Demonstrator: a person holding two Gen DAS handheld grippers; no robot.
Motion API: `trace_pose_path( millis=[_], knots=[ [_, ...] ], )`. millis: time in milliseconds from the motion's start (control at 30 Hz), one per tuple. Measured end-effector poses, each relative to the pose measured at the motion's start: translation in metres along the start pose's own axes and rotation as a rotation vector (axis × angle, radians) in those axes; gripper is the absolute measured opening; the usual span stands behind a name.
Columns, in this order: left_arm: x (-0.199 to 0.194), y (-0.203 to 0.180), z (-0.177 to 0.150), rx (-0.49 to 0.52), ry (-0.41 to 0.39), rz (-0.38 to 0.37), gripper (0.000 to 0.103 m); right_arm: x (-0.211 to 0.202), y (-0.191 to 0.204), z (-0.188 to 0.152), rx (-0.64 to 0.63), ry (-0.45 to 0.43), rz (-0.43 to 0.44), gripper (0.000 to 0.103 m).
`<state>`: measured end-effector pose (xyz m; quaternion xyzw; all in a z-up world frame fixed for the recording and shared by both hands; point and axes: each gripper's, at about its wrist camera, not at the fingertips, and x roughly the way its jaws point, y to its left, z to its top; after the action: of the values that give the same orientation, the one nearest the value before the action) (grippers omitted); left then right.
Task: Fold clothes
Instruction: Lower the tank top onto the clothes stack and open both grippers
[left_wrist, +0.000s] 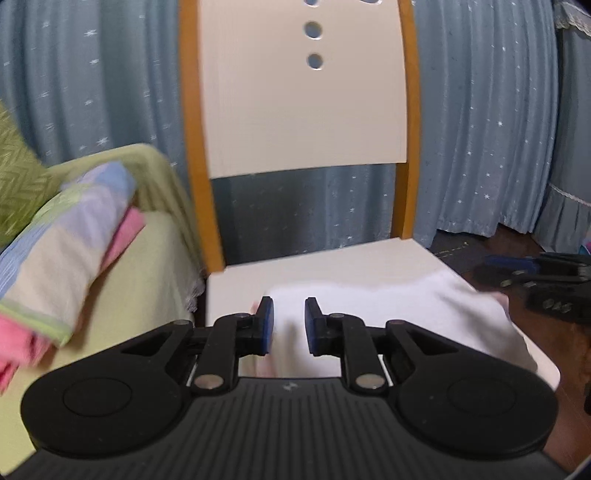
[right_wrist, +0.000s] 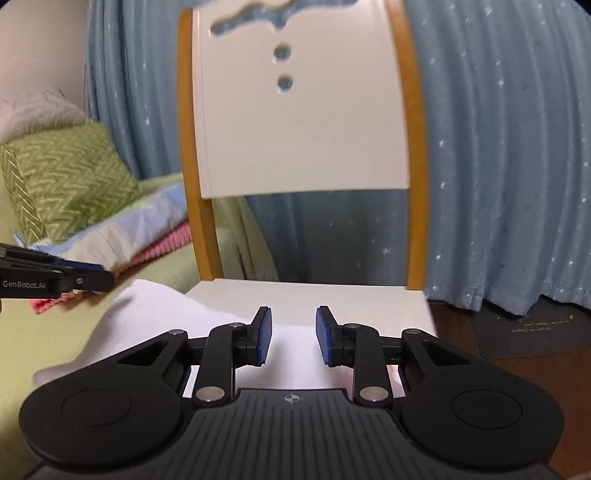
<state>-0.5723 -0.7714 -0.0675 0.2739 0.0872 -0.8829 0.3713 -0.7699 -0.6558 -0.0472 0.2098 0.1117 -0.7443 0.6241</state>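
White garment (left_wrist: 388, 310) lay spread over the chair seat (left_wrist: 332, 266), directly under and ahead of both grippers, one side drooping past the seat edge on the bed side. Looked like thin, soft cloth: light, limp, no stiffness, likely to sag and crease wherever unsupported. Not fragile. Smooth weave on a slick painted seat, so it would probably slide when dragged.

Left gripper (left_wrist: 287, 326): jaws stood a narrow gap apart, white cloth visible below and between the pads, but the pads did not look pressed onto any fold; read as empty, slightly parted. Frames were blurred, so a thin pinch can't be fully ruled out.

Right gripper (right_wrist: 293, 336): jaws a bit wider than the left, also parted, cloth lying beneath them, nothing clamped. Each gripper showed at the edge of the other's view, well apart, one to either side of the garment.

Best hold, as a judgement: pinch an edge or corner, one gripper per side, where a single layer or a hem gives the pads something to bite. Grabbing the flat middle would just bunch it. A raised wrinkle ahead of the left gripper's pads could serve as a pickup point.

Beyond the left gripper's outer side: bed (left_wrist: 122, 295) with a folded striped and pink stack (left_wrist: 66, 243). Blue starred curtain (left_wrist: 480, 129) hung behind the chair back.
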Motion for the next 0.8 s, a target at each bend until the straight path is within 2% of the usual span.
trace_pose_path(
  millis=[100,233,333,433,567,667,733,800],
  knots=[
    [0.033,0.000,0.010,0.015,0.038,0.003,0.015,0.035,-0.005,0.002,0.013,0.103,-0.005,0.028],
    [0.076,0.005,0.000,0.004,0.146,0.038,0.015,0.059,-0.013,-0.009,0.047,0.207,0.030,0.028],
    [0.080,0.010,-0.010,-0.014,0.153,0.043,0.015,0.050,-0.018,-0.005,0.052,0.183,0.048,0.027],
    [0.066,0.021,-0.006,-0.098,0.155,0.039,0.015,0.023,-0.022,-0.001,0.073,0.093,0.042,0.029],
    [0.015,0.034,-0.007,-0.214,0.095,-0.001,0.014,-0.030,-0.015,-0.009,0.063,-0.005,0.065,0.029],
    [-0.021,0.017,-0.023,-0.190,0.091,0.015,0.014,-0.062,-0.003,-0.029,0.036,-0.028,0.073,0.029],
    [-0.038,0.001,-0.039,-0.174,0.094,0.019,0.014,-0.068,0.006,-0.042,0.017,-0.015,0.076,0.029],
    [-0.041,-0.011,-0.053,-0.176,0.115,0.016,0.015,-0.060,0.012,-0.055,-0.007,0.036,0.071,0.029]
  ],
)
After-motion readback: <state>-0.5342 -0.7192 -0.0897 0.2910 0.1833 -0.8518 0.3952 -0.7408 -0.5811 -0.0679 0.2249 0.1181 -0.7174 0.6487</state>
